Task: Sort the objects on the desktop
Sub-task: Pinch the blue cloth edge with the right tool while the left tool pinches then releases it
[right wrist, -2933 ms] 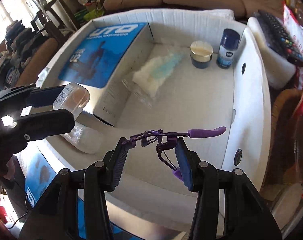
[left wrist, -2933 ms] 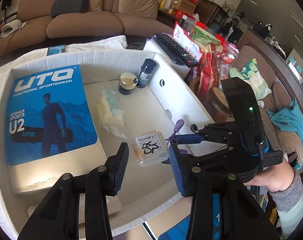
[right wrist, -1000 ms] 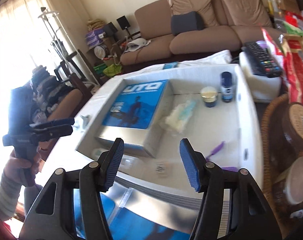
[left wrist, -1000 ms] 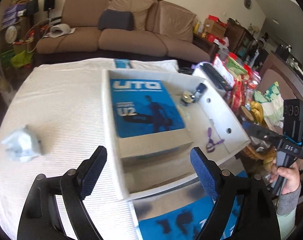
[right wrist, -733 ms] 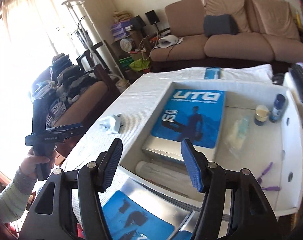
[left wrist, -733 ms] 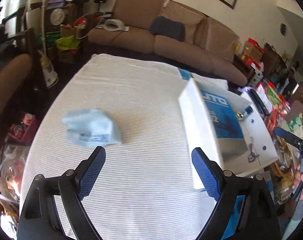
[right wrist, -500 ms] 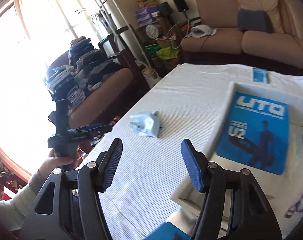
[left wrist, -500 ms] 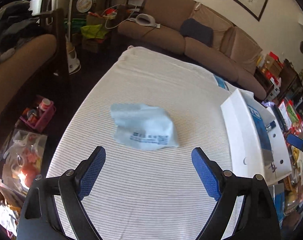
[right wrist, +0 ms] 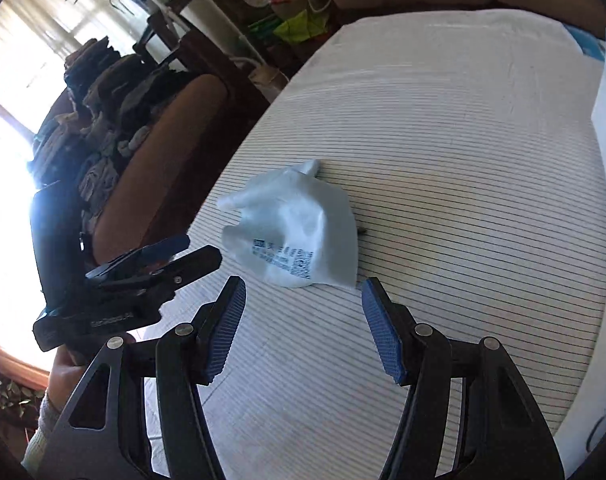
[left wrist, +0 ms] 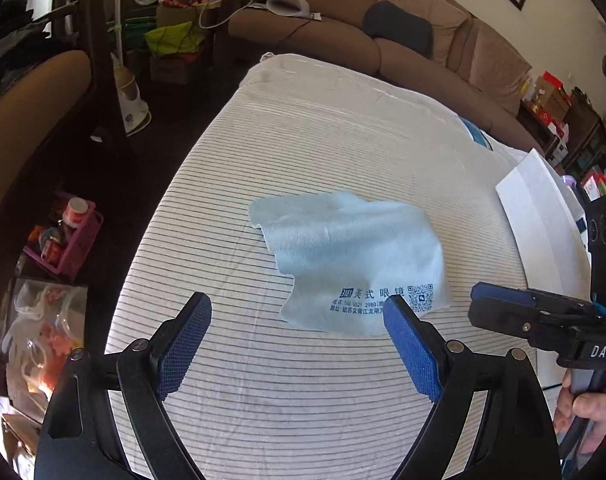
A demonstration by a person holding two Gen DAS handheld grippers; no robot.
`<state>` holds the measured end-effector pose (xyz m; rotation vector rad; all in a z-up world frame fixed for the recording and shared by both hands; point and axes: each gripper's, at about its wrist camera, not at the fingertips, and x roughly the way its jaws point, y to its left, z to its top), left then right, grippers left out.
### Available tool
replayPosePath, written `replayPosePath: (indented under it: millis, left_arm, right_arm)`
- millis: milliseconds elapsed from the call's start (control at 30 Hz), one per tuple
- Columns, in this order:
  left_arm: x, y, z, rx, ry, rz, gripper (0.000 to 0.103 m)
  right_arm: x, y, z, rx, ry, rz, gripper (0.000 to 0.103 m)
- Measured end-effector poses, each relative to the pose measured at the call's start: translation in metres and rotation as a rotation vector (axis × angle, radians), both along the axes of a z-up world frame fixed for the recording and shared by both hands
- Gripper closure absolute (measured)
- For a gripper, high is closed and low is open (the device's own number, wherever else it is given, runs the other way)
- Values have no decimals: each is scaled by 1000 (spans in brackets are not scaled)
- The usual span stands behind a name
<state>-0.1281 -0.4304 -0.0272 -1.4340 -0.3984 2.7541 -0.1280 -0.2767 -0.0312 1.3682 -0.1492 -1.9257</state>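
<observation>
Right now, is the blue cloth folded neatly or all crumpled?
Crumpled. The light blue lens cloth lies loose on the striped tablecloth, puckered, with one corner poking up in the right wrist view.

daylit room, strong fisheye distortion in both views.
right wrist view: window (right wrist: 7,128) at the left edge is blown out to white glare, and the cloth (right wrist: 295,232) is overexposed with blurred print. left wrist view: even light, sharp print, dark vignetted corners.

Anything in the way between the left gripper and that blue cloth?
Nothing: in the left wrist view, only bare striped tablecloth lies between the open left gripper and the blue cloth.
</observation>
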Motion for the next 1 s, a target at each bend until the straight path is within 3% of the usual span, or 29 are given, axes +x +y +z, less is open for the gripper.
replayPosePath:
  millis: [167, 200, 267, 300, 333, 367, 467, 600, 1000]
  left_arm:
    - [-5, 0, -9, 11, -11, -12, 15]
    - [-6, 0, -11, 12, -15, -12, 20]
    - [-6, 0, -14, 8, -16, -15, 31]
    - [-5, 1, -14, 2, -12, -20, 47]
    - [-6, 1, -14, 3, -14, -26, 53]
    - [-6, 1, -14, 19, -17, -35, 68]
    - [-4, 5, -14, 56, -23, -66, 86]
    - [2, 14, -5, 79, -5, -100, 90]
    - [28, 16, 28, 139, 6, -121, 92]
  right_arm:
    - [-13, -5, -17, -13, -23, -14, 56]
    - [-14, -7, -18, -5, -21, -11, 59]
    - [-13, -10, -20, 8, -14, -1, 71]
    - [-12, -9, -19, 14, -9, 3, 83]
    - [-10, -11, -18, 22, -5, 10, 87]
    - [-8, -12, -18, 23, -5, 15, 92]
    - [-5, -9, -15, 8, -9, 18, 95]
    - [1, -6, 1, -27, 3, 31, 99]
    - [19, 1, 36, -25, 49, 62, 100]
